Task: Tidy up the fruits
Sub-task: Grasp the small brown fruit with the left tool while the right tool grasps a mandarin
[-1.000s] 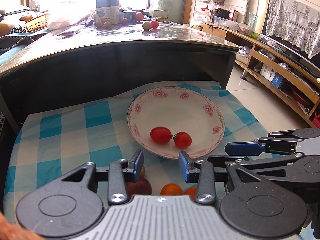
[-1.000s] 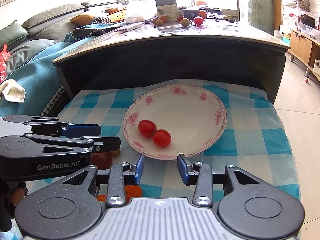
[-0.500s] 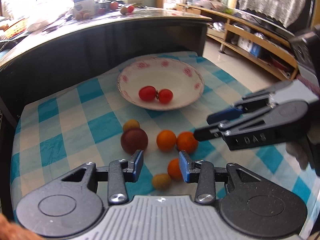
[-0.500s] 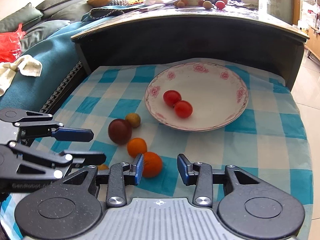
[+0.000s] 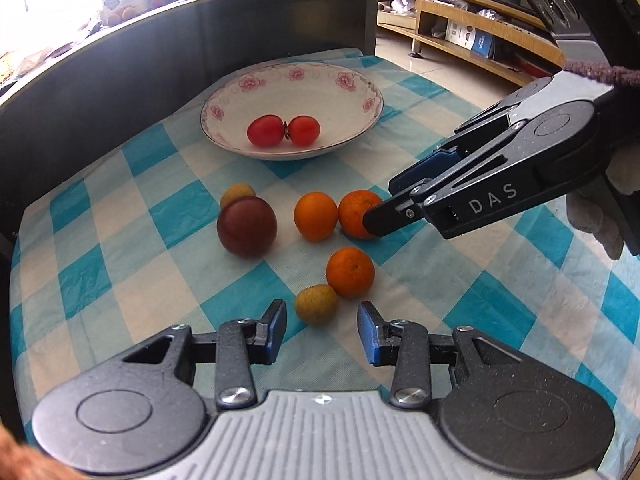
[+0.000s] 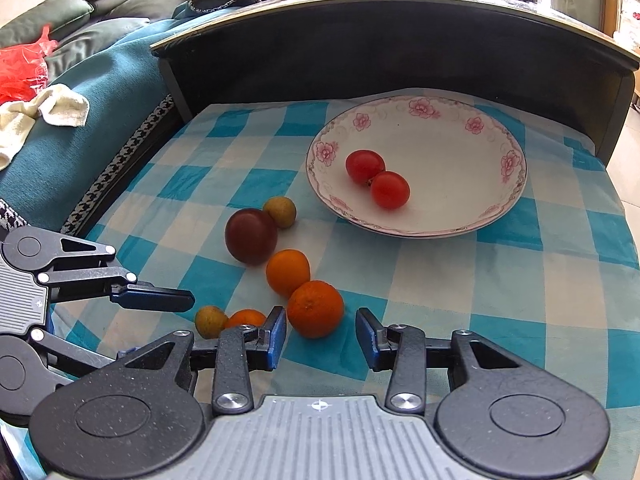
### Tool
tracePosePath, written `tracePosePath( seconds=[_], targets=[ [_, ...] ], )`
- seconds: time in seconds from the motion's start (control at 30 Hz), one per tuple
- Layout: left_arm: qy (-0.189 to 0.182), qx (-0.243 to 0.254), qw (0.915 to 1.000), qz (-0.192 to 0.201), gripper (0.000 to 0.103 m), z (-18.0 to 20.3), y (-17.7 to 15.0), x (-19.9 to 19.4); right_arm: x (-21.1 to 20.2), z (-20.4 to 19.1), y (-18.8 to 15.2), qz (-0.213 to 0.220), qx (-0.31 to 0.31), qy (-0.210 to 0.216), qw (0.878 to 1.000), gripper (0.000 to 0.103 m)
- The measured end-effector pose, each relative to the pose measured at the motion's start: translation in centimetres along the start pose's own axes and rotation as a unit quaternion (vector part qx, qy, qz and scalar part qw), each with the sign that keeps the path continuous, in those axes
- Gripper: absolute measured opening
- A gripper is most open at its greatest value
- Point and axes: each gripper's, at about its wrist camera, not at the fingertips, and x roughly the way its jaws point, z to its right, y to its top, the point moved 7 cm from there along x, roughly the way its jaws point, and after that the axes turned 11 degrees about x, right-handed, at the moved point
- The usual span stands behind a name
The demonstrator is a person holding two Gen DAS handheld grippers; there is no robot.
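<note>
A white floral plate holds two red tomatoes. On the blue checked cloth lie three oranges, a dark plum and two small yellow-green fruits. My left gripper is open and empty, with one small yellow-green fruit just ahead between its fingertips. My right gripper is open and empty, with an orange just ahead between its fingertips. The right gripper also shows in the left wrist view, its tips at that orange.
A dark curved table edge rises behind the cloth, with more fruit and a box on top. A teal sofa with a white cloth lies to the left. Wooden shelves stand at the right. The cloth's right edge drops to the floor.
Both grippers have pulled back from the plate and now sit low over the loose fruit. Both stay open. The fruit has not moved.
</note>
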Motion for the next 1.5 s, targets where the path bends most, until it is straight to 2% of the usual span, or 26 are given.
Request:
tracePosePath(
  seconds=[0.1, 0.7, 0.77, 0.8, 0.83, 0.9, 1.2, 1.5],
  targets=[
    [0.000, -0.003, 1.0000, 0.000, 0.047, -0.2, 0.0, 0.4, 0.2, 0.0, 0.0, -0.001, 0.001, 0.000, 1.000, 0.040],
    [0.012, 0.005, 0.9999, -0.004, 0.044, -0.4, 0.0, 1.4, 1.9, -0.6, 0.1, -0.007, -0.010, -0.006, 1.000, 0.040],
    [0.011, 0.003, 0.9999, -0.003, 0.043, -0.4, -0.1, 1.4, 2.0, -0.5, 0.1, -0.007, -0.008, -0.011, 1.000, 0.038],
    [0.009, 0.000, 1.0000, -0.002, 0.041, -0.5, 0.0, 1.4, 2.0, -0.6, 0.1, -0.007, -0.009, -0.015, 1.000, 0.031],
    [0.008, -0.003, 1.0000, -0.002, 0.039, -0.5, 0.0, 1.4, 2.0, -0.6, 0.1, -0.007, -0.010, -0.017, 1.000, 0.029],
    [0.004, -0.006, 1.0000, -0.002, 0.035, -0.5, 0.0, 1.4, 2.0, -0.6, 0.2, -0.008, -0.006, -0.019, 1.000, 0.029],
    [0.003, -0.003, 1.0000, -0.006, 0.035, -0.3, -0.3, 0.6, 0.4, -0.4, 0.0, -0.010, -0.011, -0.027, 1.000, 0.028],
    [-0.010, -0.002, 0.9999, -0.012, 0.035, 0.5, -1.1, 0.2, -0.3, -1.1, -2.1, -0.034, -0.035, -0.031, 0.998, 0.028]
  ],
)
